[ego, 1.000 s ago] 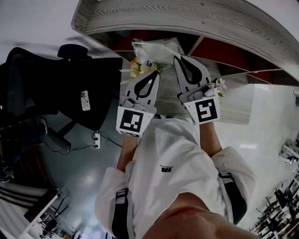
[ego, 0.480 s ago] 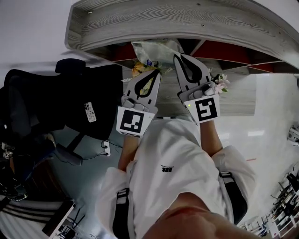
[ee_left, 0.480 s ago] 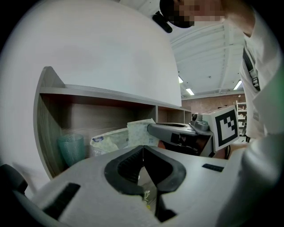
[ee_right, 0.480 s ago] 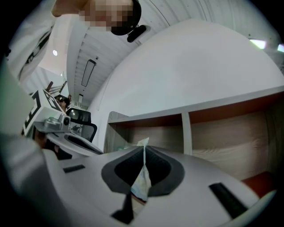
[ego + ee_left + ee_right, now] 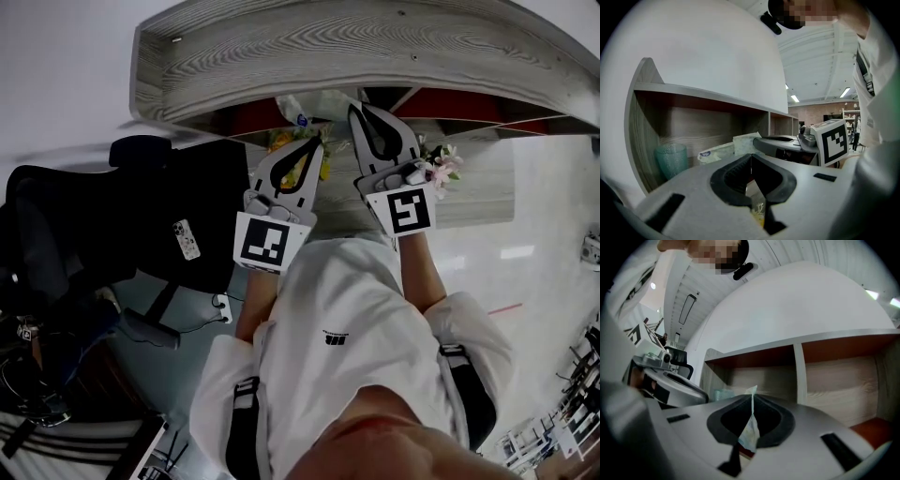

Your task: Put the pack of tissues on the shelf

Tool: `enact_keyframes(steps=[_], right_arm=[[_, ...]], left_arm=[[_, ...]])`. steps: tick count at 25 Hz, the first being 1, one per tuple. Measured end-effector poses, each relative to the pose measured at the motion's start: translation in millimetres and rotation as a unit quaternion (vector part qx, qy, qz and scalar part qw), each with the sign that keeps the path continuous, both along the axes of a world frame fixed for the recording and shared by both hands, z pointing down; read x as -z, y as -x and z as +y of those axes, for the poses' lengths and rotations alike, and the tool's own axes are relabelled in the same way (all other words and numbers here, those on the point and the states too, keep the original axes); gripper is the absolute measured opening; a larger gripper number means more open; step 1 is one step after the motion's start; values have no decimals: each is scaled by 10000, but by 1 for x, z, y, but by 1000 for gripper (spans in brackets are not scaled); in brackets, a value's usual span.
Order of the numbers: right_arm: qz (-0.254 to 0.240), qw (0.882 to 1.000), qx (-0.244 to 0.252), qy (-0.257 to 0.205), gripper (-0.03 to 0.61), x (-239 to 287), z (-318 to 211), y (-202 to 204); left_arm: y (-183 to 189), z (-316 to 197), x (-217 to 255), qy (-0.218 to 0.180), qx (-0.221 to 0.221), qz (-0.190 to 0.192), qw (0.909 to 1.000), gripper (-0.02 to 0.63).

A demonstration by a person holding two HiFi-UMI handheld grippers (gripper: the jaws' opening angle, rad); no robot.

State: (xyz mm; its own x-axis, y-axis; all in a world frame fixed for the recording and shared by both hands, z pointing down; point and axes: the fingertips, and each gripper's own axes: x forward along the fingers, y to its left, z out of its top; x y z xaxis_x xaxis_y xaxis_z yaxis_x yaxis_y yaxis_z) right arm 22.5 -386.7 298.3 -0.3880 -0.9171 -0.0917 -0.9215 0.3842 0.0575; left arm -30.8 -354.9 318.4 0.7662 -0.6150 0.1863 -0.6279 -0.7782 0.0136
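Note:
The pack of tissues, in clear wrap with a blue mark, hangs at the mouth of the grey wooden shelf. My right gripper is shut on a thin edge of the pack. In the right gripper view that edge sticks up between the closed jaws of the right gripper. My left gripper is shut on nothing, just left of the pack and short of it. In the left gripper view the pack lies beyond the tips of the left gripper, in front of the shelf's left compartment.
A teal glass stands at the left end of the shelf's compartment. An upright divider splits the shelf. Flowers sit on the lower surface to the right. A black office chair with a phone stands at left.
Both grippers and the pack have moved toward the shelf; the pack now sits partly under the shelf's top board. The jaws have stayed shut.

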Motion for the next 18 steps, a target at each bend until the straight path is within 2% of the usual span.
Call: enact_keyframes(steps=[11,13,18], right_arm=[[226,9993,-170,233,34,-23,-12,4],[252,9993,-150,248,66,-23,-13,4],[294,9991,-162,253,100,-22,-9,1]], left_arm=[[4,-6,-3,28,-81,44,10000,29],[4,-7,-3,30,-82,47,10000,29],[3,-5,-4,18,-122,47,9999,29]])
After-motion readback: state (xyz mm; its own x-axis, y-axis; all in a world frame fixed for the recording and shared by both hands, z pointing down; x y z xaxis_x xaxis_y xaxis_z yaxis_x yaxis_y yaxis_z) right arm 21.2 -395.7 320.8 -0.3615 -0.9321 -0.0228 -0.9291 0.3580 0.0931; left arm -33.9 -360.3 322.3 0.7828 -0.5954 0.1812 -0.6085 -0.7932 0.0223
